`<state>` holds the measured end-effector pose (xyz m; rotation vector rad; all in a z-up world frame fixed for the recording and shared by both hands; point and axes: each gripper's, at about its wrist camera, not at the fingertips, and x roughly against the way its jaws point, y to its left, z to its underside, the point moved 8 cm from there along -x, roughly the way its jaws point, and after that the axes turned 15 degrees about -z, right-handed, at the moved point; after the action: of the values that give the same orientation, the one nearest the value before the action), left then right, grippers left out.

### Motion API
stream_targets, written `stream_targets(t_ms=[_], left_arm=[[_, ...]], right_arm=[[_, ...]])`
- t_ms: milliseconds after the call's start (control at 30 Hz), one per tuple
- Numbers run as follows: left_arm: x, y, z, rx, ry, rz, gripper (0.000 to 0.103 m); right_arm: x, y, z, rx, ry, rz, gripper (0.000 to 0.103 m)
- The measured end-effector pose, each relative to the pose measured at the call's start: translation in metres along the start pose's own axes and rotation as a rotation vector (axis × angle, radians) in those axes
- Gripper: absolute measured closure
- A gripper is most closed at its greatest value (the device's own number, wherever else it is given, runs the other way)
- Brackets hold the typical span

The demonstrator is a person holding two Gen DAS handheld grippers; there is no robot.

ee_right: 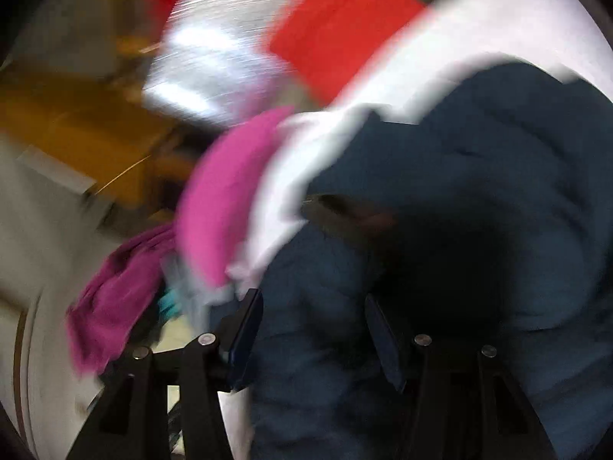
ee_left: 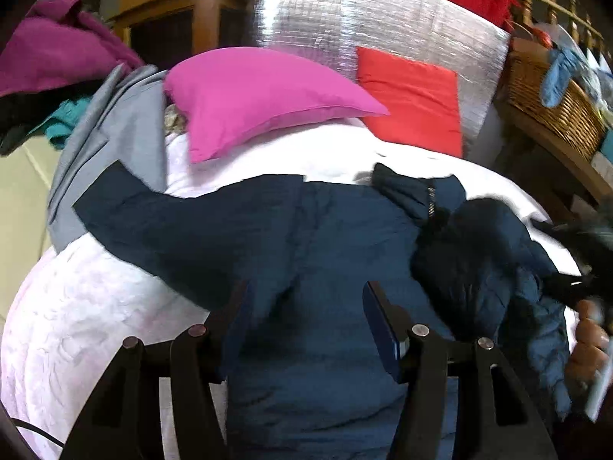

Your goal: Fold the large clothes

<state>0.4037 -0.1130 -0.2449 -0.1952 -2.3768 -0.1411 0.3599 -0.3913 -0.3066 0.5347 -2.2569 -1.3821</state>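
Two grippers, both w/ jaws apart, nothing clamped. Left wrist view first: your left gripper (ee_left: 306,329) hangs over the navy blue puffy winter jacket (ee_left: 306,237), fingers spread, fabric visible in the gap but pads not pressing it, so it's released. Jacket lies spread across the white textured bedspread (ee_left: 95,314), one sleeve stretched out to the left onto a grey cloth (ee_left: 115,126), the other side bunched up dark and lumpy at right. At the right edge you see your right hand (ee_left: 588,345) w/ the other tool's black body, just beside the jacket's bunched part. Beyond the jacket: a bright pink pillow (ee_left: 260,96) on the bedspread, a red square cushion (ee_left: 413,96) leaning on a silver foil-covered panel (ee_left: 364,19), a magenta garment (ee_left: 57,50) heaped top left, a woven wicker basket (ee_left: 551,103) at right on a wooden ledge.

Right wrist view, heavily blurred: your right gripper (ee_right: 314,329) also has its fingers parted, jacket (ee_right: 479,191) under and ahead of them, no pinch that you can make out, so loose too. White bedspread (ee_right: 479,27) shows past the jacket, pink pillow (ee_right: 230,191) to the left of it, red cushion (ee_right: 337,27) up top, magenta garment (ee_right: 115,306) lower left. Rest is too smeared to tell
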Motion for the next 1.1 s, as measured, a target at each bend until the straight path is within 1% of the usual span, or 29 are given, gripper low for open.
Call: stream_targets(t_ms=[33, 67, 100, 133, 200, 267, 333, 400, 433, 467, 533, 567, 600, 633, 700, 767, 800, 833, 867, 900, 933, 1000, 1067, 1100], left_arm=[[-0.001, 0.005, -0.001, 0.019, 0.003, 0.002, 0.043], [0.000, 0.012, -0.001, 0.043, 0.006, 0.008, 0.043], [0.001, 0.014, -0.001, 0.055, 0.007, 0.013, 0.043], [0.003, 0.017, -0.001, 0.070, 0.010, 0.021, 0.043], [0.007, 0.019, -0.001, 0.084, 0.013, 0.043, 0.043], [0.009, 0.015, 0.000, 0.081, 0.012, 0.067, 0.042], [0.009, 0.008, 0.001, 0.073, 0.020, 0.094, 0.042], [0.005, -0.003, 0.003, 0.071, 0.041, 0.128, 0.042], [0.001, -0.010, 0.006, 0.065, 0.066, 0.149, 0.042], [-0.002, -0.016, 0.009, 0.057, 0.085, 0.157, 0.042], [-0.012, -0.030, 0.017, 0.028, 0.132, 0.164, 0.042], [-0.017, -0.035, 0.021, 0.020, 0.155, 0.163, 0.044], [-0.024, -0.042, 0.028, 0.008, 0.194, 0.165, 0.051], [-0.029, -0.047, 0.033, -0.004, 0.216, 0.164, 0.053], [-0.040, -0.057, 0.042, -0.032, 0.253, 0.137, 0.053], [-0.047, -0.063, 0.045, -0.048, 0.260, 0.127, 0.053], [-0.049, -0.068, 0.045, -0.052, 0.259, 0.135, 0.053], [-0.051, -0.075, 0.044, -0.054, 0.256, 0.154, 0.055], [-0.052, -0.082, 0.043, -0.054, 0.252, 0.174, 0.059], [-0.054, -0.087, 0.043, -0.059, 0.249, 0.184, 0.073], [-0.056, -0.093, 0.041, -0.069, 0.248, 0.195, 0.086], [-0.061, -0.105, 0.040, -0.084, 0.238, 0.211, 0.096], [-0.065, -0.112, 0.038, -0.090, 0.216, 0.211, 0.099], [-0.068, -0.115, 0.033, -0.094, 0.199, 0.201, 0.100]], right_arm=[[-0.003, 0.024, 0.004, 0.052, 0.017, -0.067, 0.044], [-0.004, 0.051, 0.010, 0.105, 0.037, -0.155, 0.044], [-0.003, 0.070, 0.016, 0.145, 0.052, -0.203, 0.044], [-0.002, 0.081, 0.022, 0.182, 0.068, -0.212, 0.044], [0.003, 0.082, 0.025, 0.234, 0.080, -0.130, 0.044], [0.017, 0.064, 0.018, 0.248, 0.047, -0.010, 0.044], [0.036, 0.037, 0.005, 0.219, 0.000, 0.150, 0.044], [0.062, 0.012, -0.010, 0.223, -0.059, 0.325, 0.044], [0.074, 0.002, -0.015, 0.224, -0.079, 0.386, 0.044], [0.088, -0.011, -0.022, 0.218, -0.107, 0.472, 0.044], [0.111, -0.032, -0.033, 0.213, -0.148, 0.594, 0.044], [0.119, -0.042, -0.037, 0.201, -0.156, 0.623, 0.044], [0.129, -0.054, -0.041, 0.179, -0.159, 0.647, 0.044], [0.136, -0.067, -0.044, 0.149, -0.161, 0.663, 0.044], [0.142, -0.083, -0.051, 0.114, -0.161, 0.673, 0.044], [0.144, -0.092, -0.052, 0.096, -0.150, 0.676, 0.044], [0.141, -0.095, -0.052, 0.088, -0.138, 0.668, 0.044], [0.135, -0.101, -0.050, 0.075, -0.120, 0.660, 0.044], [0.130, -0.107, -0.048, 0.063, -0.094, 0.662, 0.045], [0.125, -0.111, -0.046, 0.059, -0.070, 0.664, 0.049], [0.116, -0.111, -0.044, 0.069, -0.047, 0.653, 0.064], [0.112, -0.109, -0.046, 0.128, -0.029, 0.699, 0.071], [0.109, -0.102, -0.048, 0.165, -0.035, 0.705, 0.077], [0.109, -0.098, -0.050, 0.184, -0.048, 0.708, 0.078]])
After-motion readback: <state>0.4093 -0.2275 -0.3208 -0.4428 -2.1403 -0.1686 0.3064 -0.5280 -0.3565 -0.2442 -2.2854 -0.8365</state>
